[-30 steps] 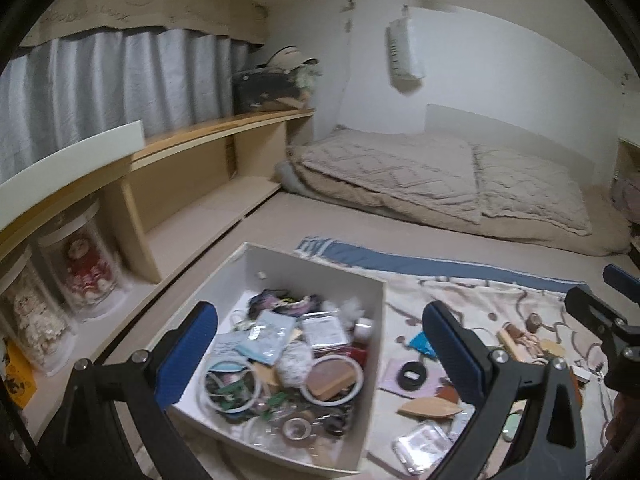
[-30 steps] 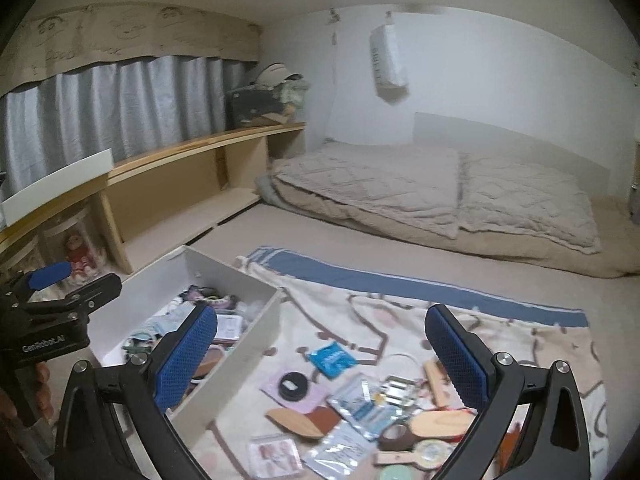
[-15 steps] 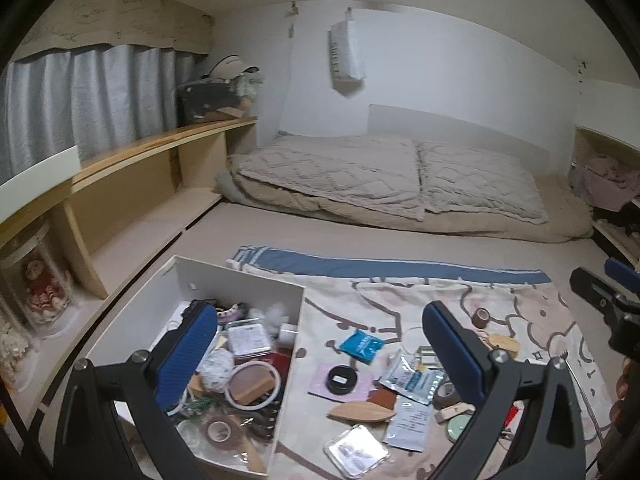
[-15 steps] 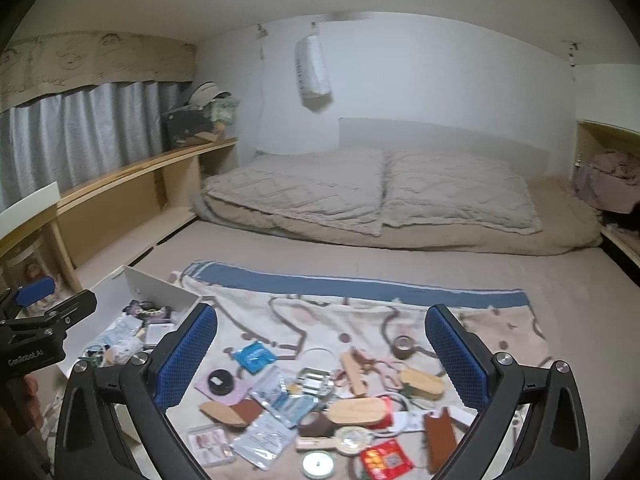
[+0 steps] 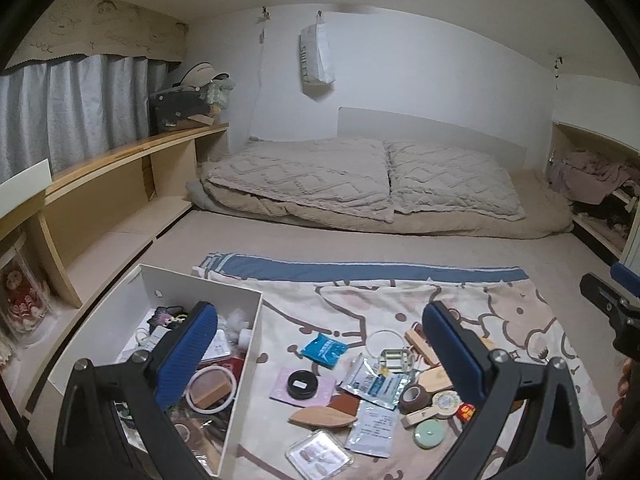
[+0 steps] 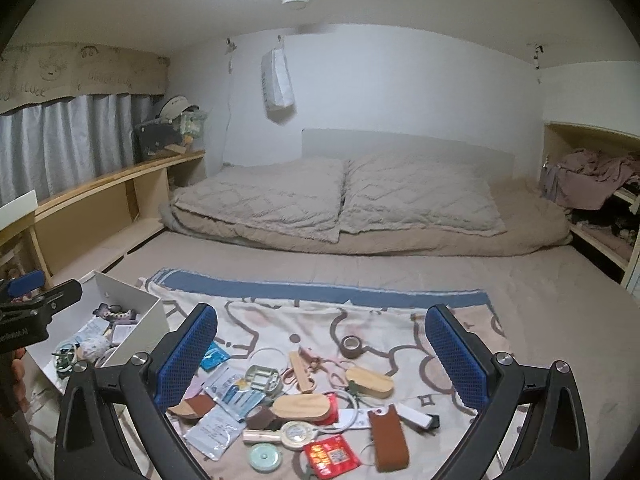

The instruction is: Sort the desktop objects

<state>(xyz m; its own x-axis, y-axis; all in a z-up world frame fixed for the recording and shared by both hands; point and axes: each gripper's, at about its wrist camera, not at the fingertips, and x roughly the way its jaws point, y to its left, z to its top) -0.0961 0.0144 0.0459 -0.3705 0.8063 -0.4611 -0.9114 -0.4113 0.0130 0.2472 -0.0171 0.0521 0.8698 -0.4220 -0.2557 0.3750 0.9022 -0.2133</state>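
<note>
A white open box (image 5: 200, 280) holding several small items sits at the lower left of the left wrist view. To its right, loose objects lie on a patterned blanket (image 5: 400, 292): a blue packet (image 5: 323, 349), a black round tin (image 5: 301, 383), a brown tape roll (image 5: 412, 394) and a green disc (image 5: 428, 434). My left gripper (image 5: 320, 344) hangs open and empty above the box's right wall and the pile. My right gripper (image 6: 320, 354) is open and empty above a wooden oval (image 6: 368, 380), a brown case (image 6: 388, 438), a red packet (image 6: 330, 456) and a tape roll (image 6: 353, 346).
Folded beige bedding (image 5: 360, 184) lies across the back. A wooden shelf (image 5: 120, 160) runs along the left wall, with jars (image 5: 20, 292) under it. Clothes fill a shelf (image 6: 592, 184) at the right. Bare mattress (image 6: 560, 320) lies right of the blanket.
Both views have swung to the right, away from the box and over the scattered objects on the blanket. Both grippers have stayed open and empty.
</note>
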